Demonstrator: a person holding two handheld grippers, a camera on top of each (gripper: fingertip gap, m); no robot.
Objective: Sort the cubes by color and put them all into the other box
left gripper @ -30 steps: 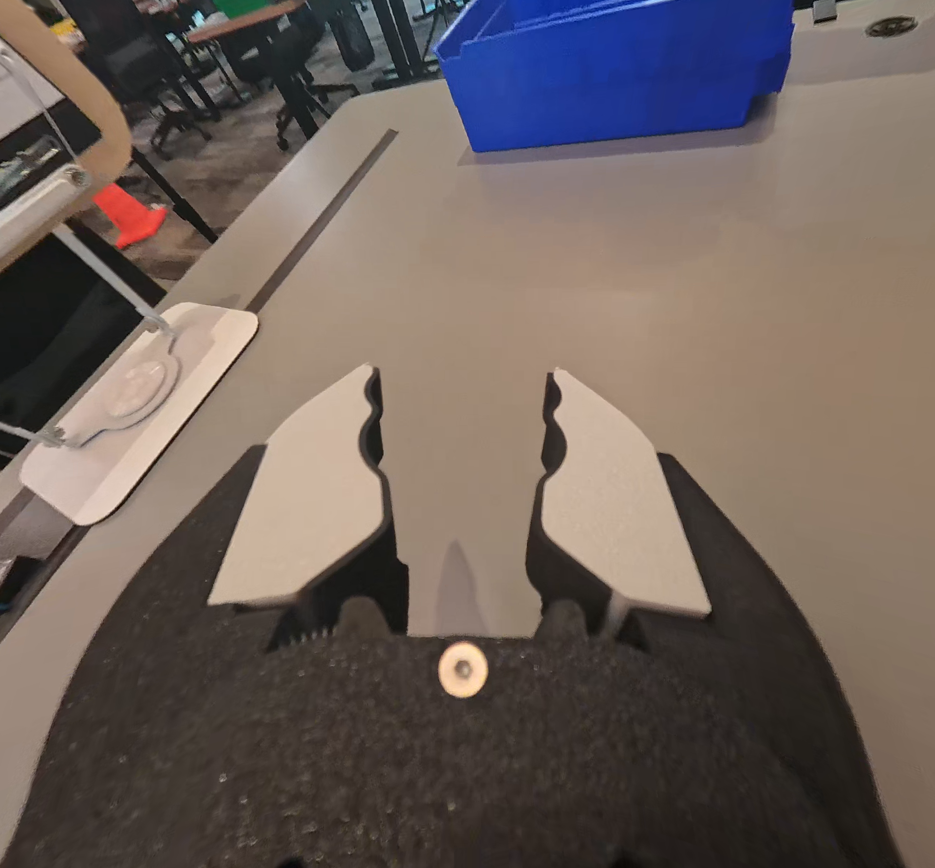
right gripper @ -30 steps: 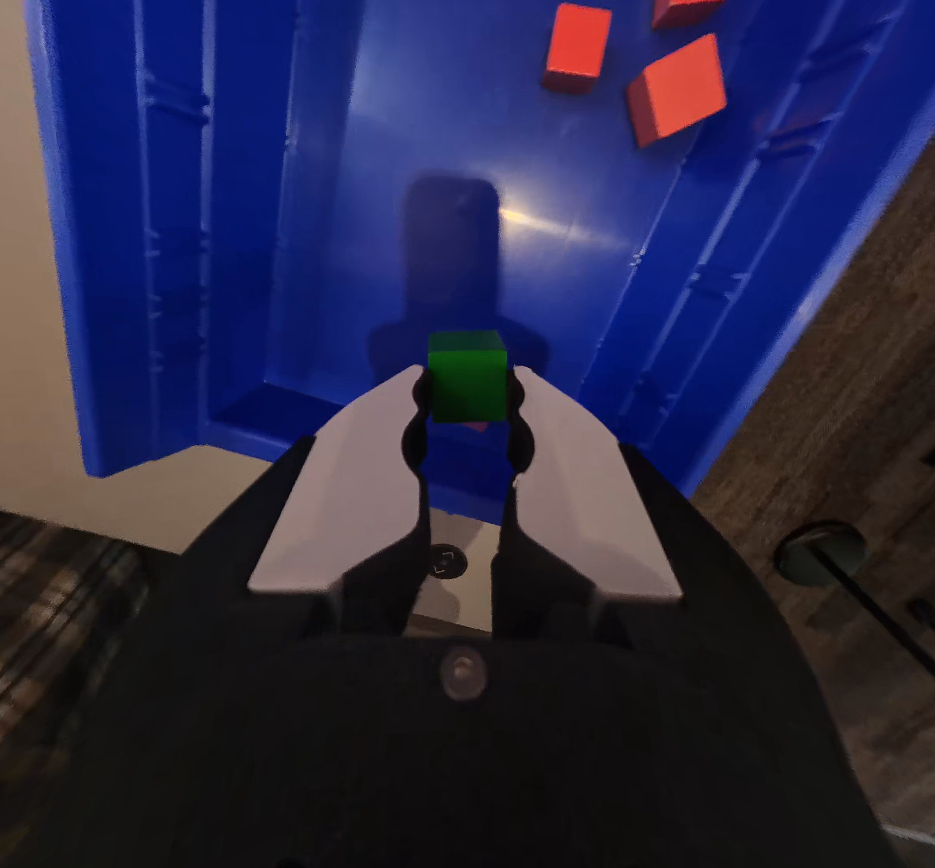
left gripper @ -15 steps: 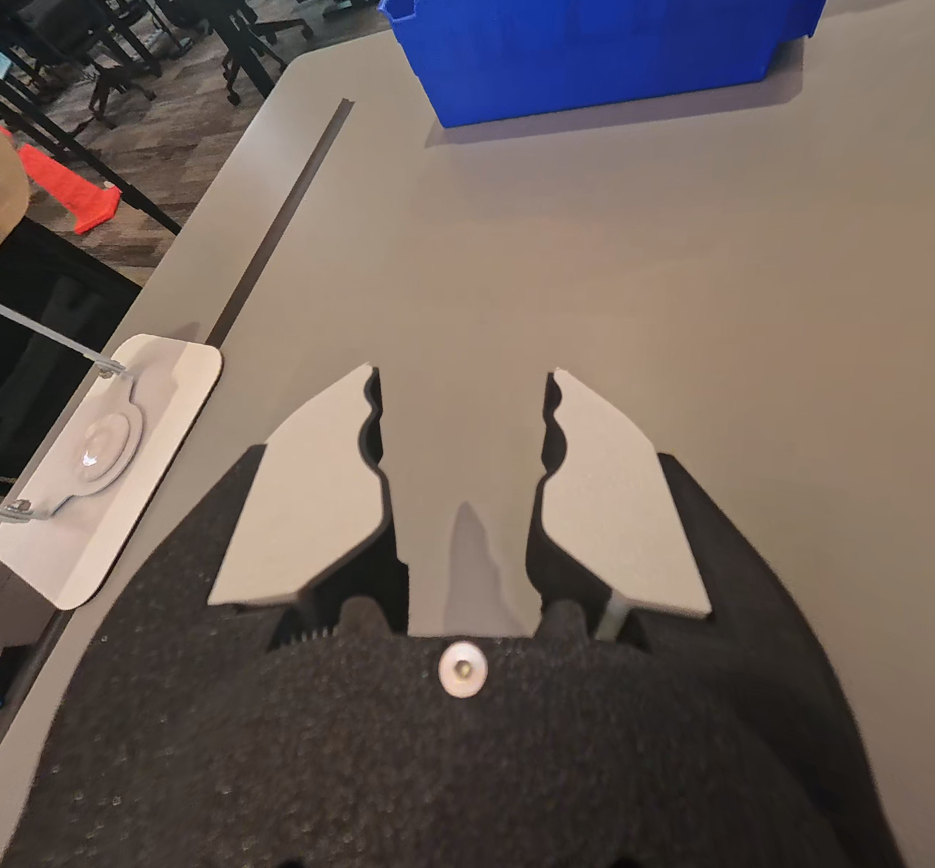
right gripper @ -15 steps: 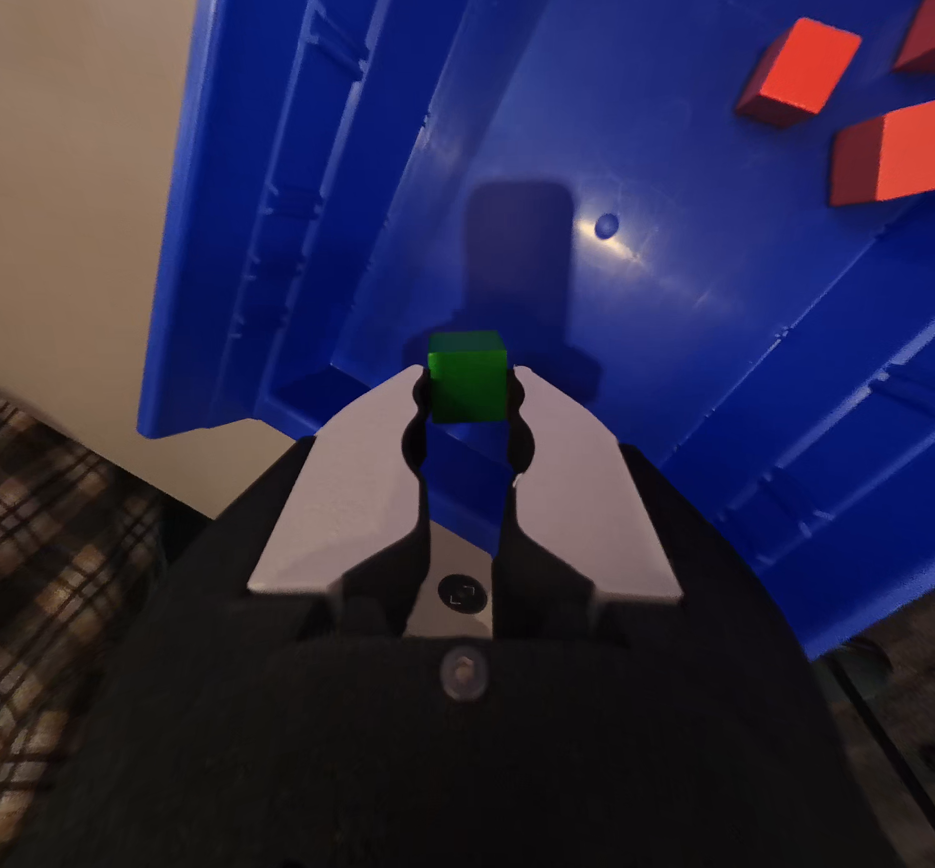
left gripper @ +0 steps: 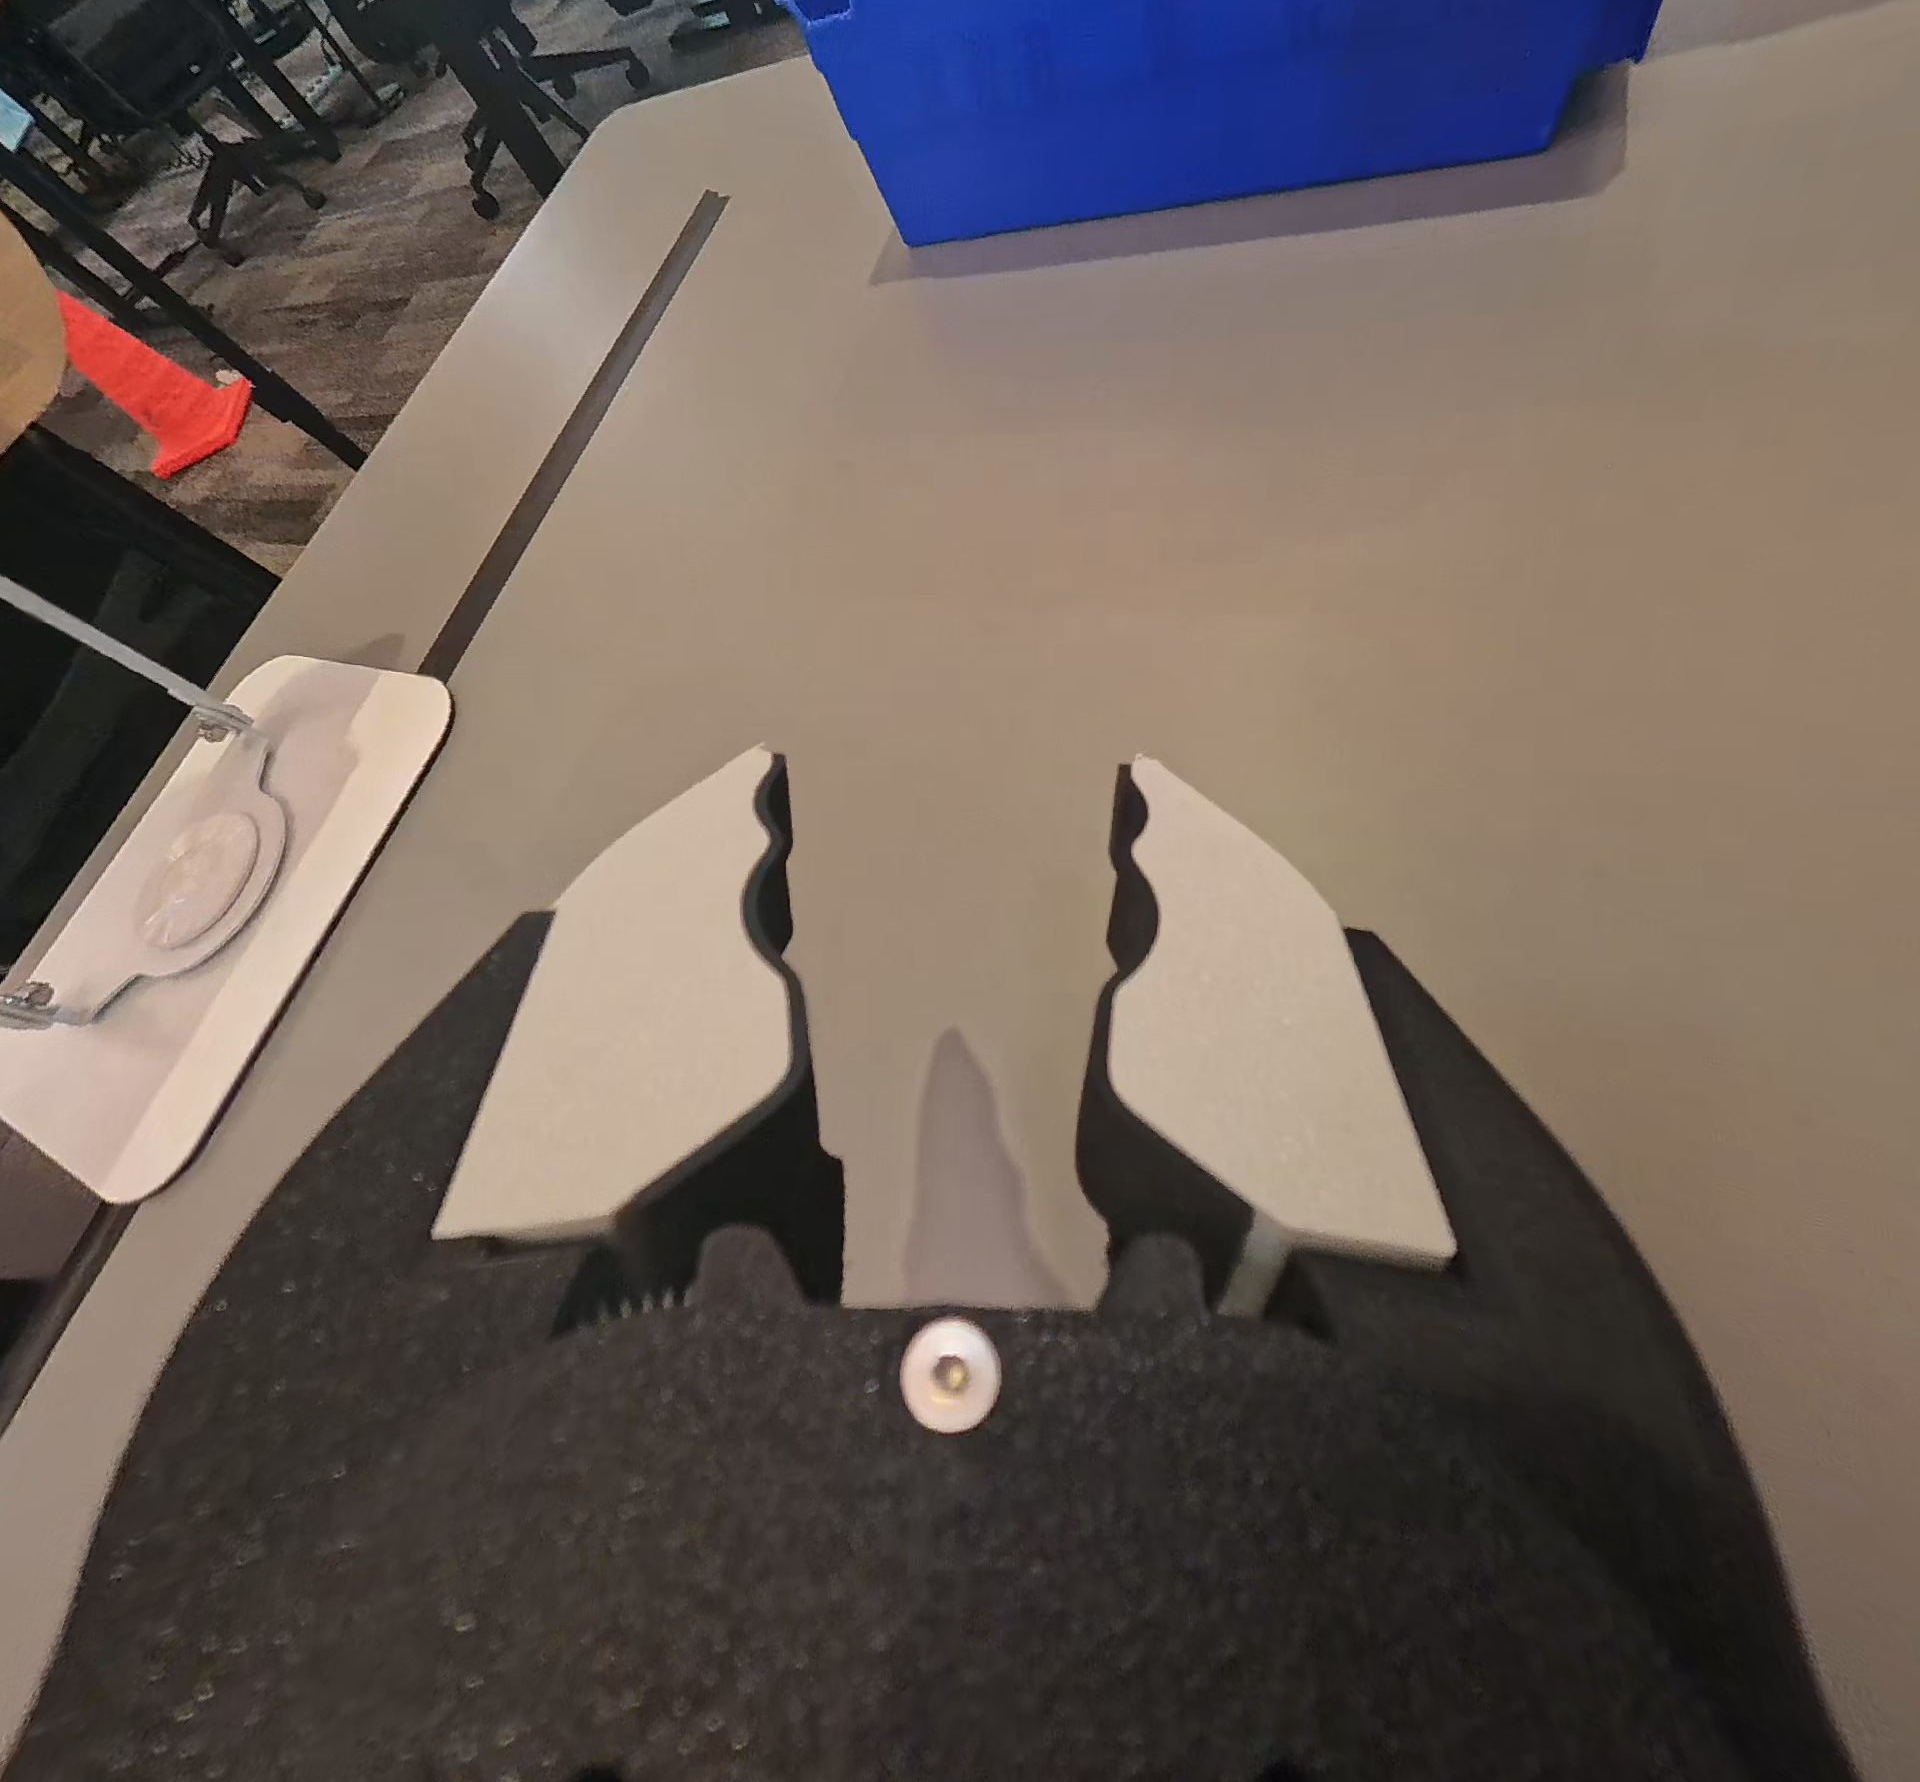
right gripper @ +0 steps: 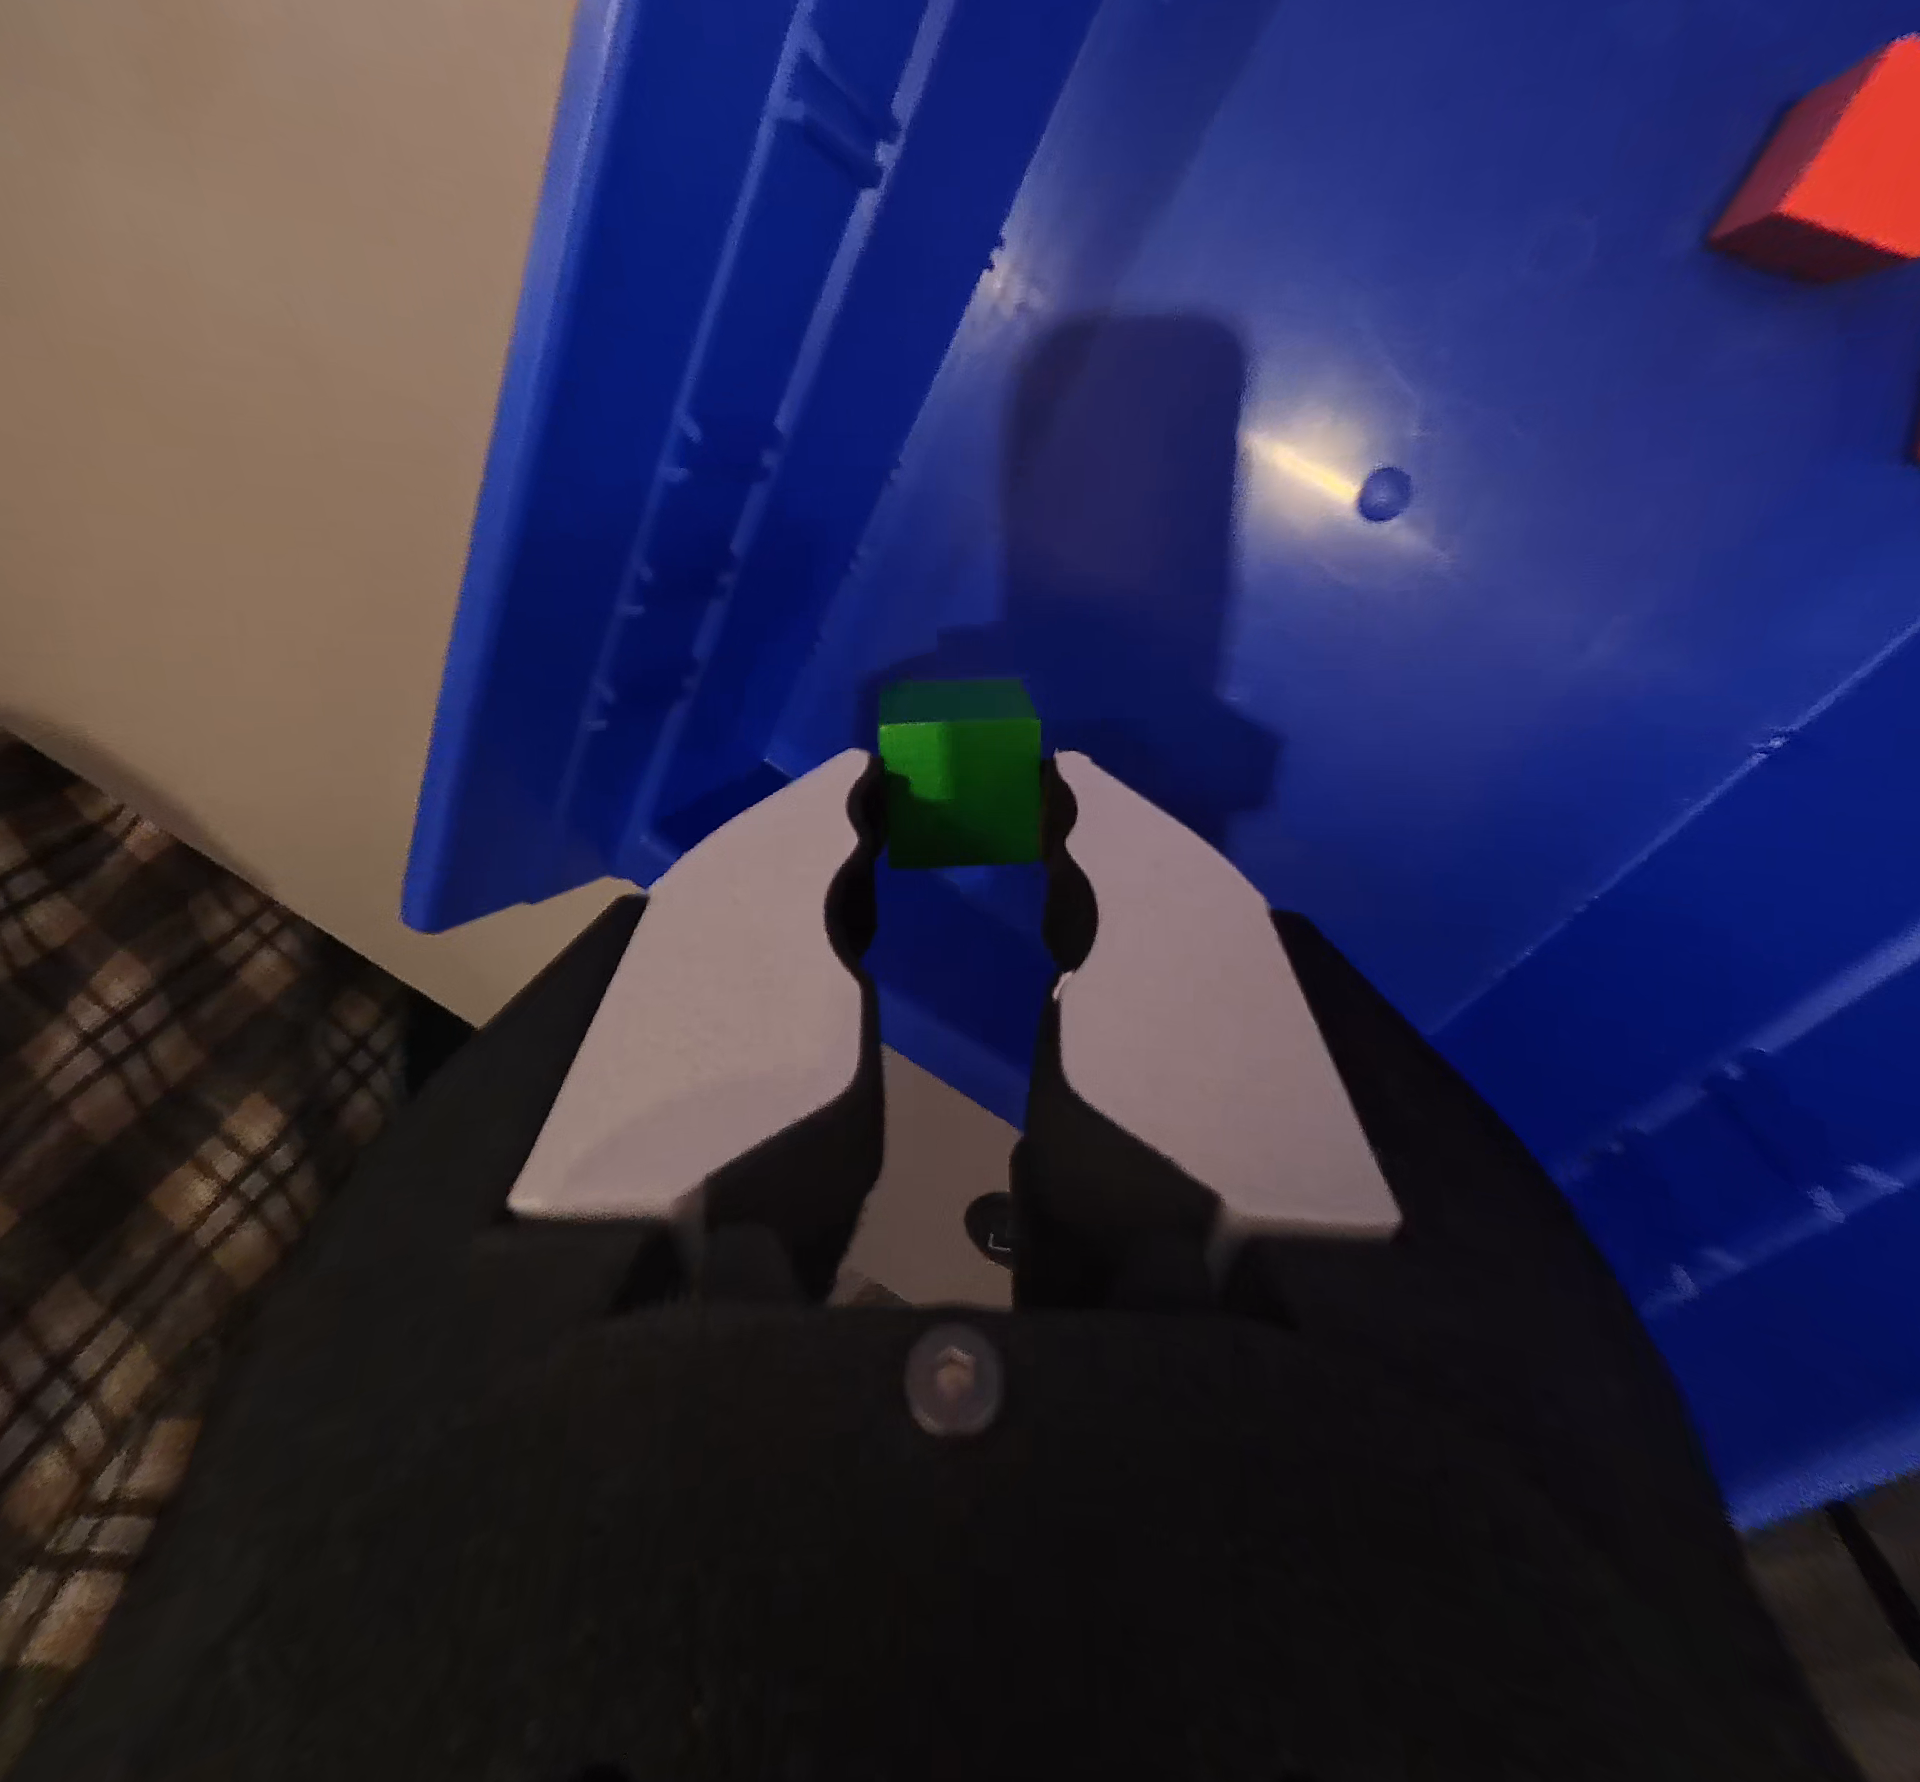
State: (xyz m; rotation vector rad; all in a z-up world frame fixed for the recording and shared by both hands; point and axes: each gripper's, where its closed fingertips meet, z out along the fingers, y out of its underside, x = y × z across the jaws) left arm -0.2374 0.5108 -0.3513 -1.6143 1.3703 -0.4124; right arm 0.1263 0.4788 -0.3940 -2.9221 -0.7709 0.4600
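1. The right tongs [right gripper: 961, 776] were seen closed on a green cube [right gripper: 961, 787], which was held at the tips above the near end of a blue box [right gripper: 1455, 589].
2. A red cube [right gripper: 1839, 184] was seen on the box floor at the far right, well apart from the green one; the edge of a second red piece showed just below it at the frame border.
3. The left tongs [left gripper: 951, 776] were held open and empty over the bare desk [left gripper: 1247, 537], with nothing between the jaws.
4. In the left wrist view a blue box [left gripper: 1195, 70] stood at the far end of the desk; whether it was the same box could not be told, and its inside was hidden.
5. The step in hand was judged to be the placing of the green cube into the box, apart from the reds.
6. The next move was judged to call for the cube to be lowered to the near floor of the box, clear of the ribbed left wall, and for the jaws to be parted only once it was low, so that it would not bounce toward the reds.
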